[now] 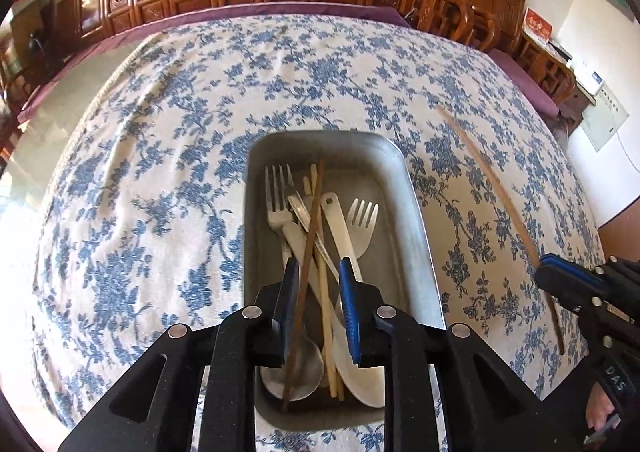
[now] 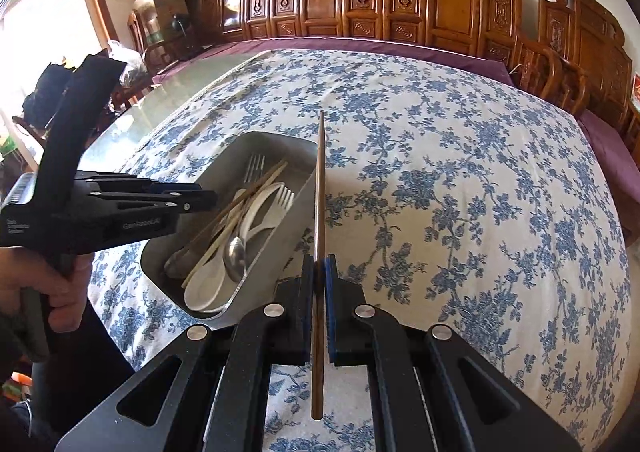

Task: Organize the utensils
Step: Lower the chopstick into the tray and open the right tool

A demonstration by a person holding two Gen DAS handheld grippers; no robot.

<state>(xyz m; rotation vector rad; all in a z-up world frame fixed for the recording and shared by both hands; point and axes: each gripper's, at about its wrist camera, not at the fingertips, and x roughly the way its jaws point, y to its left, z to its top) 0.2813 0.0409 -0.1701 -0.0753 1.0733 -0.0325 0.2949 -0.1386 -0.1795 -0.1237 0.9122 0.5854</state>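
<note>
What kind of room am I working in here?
Likely a home dining or living room: a large table under a blue floral tablecloth, carved wooden chairs along the wall, and a metal tray of utensils.

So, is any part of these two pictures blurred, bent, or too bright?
Left wrist view: the tablecloth bulges from the lens and the held chopstick is smeared. Right wrist view: the window is washed out, while the tray looks sharp.
</note>
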